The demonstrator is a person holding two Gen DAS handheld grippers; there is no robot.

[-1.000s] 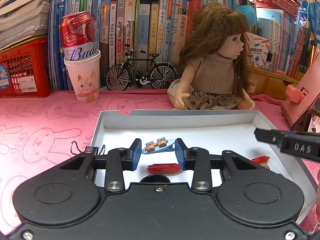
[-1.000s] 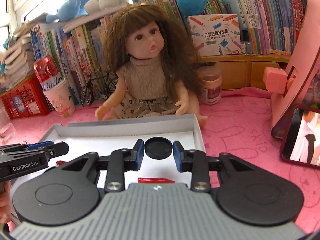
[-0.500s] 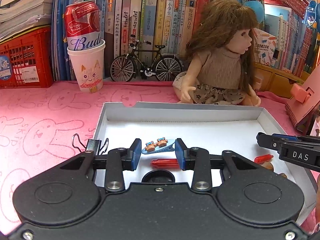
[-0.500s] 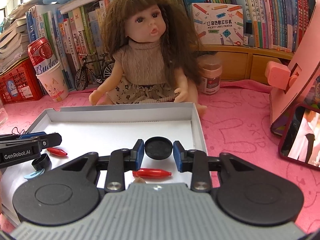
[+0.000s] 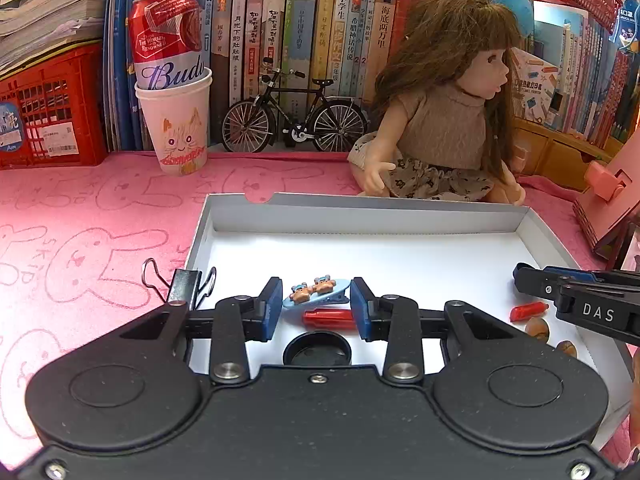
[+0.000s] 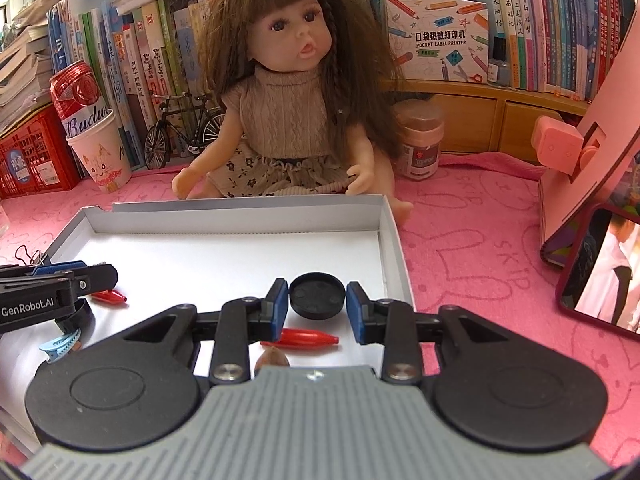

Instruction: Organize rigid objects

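The right tool (image 6: 317,307) grips a black round cap (image 6: 317,296) between its blue pads, at centre frame in its own view, over the right part of the white box (image 6: 390,240). The left tool (image 5: 311,307) stands open and empty, its pads apart at centre frame of the left view, low over the box floor. Just ahead of it lies a blue hair clip (image 5: 316,294) with two small bears; a red cap-like piece (image 5: 329,317) lies below that, and a black ring-shaped cup (image 5: 317,352) sits at the lower centre, partly hidden by the tool body.

A second red piece (image 5: 528,312) and two brown nut-like bits (image 5: 537,327) lie at the right of the left view, near the right tool's tip. A binder clip (image 5: 182,283) rests at the box's left wall, at mid-left; whether it sits on the wall or on the pink surface (image 5: 80,240) beside it, I cannot tell.

The step in hand looks like placing the black cap in the box. The next move likely calls for lowering it to a bare patch of floor, away from the red piece beneath, then opening the pads.
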